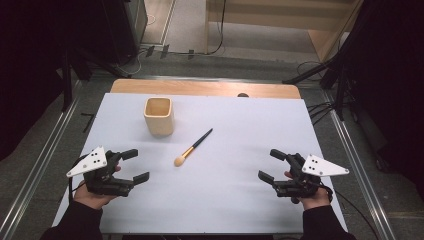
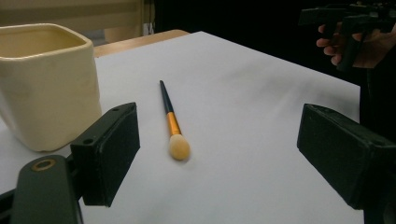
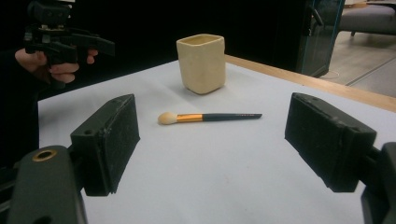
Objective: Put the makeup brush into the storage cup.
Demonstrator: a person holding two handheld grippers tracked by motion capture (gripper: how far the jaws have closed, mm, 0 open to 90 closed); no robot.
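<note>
Above the white counter [image 1: 240, 190], left claw [image 1: 139, 165] and right claw [image 1: 268, 164] both spread wide, empty, the brush [image 1: 192, 147] between them.

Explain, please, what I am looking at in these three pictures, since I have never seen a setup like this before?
There is no robot here: a person holds a tool with two black jaws in each hand. The high view looks down on the white-covered table, with the left hand-held gripper and the right hand-held gripper near its front corners. The other two pictures come from cameras riding on those tools, looking out between their own jaws. On the table stand a cream square ceramic cup and, lying apart from it, a dark-handled makeup brush with a gold ferrule and pale tip. Both sets of jaws are open and hold nothing.
</note>
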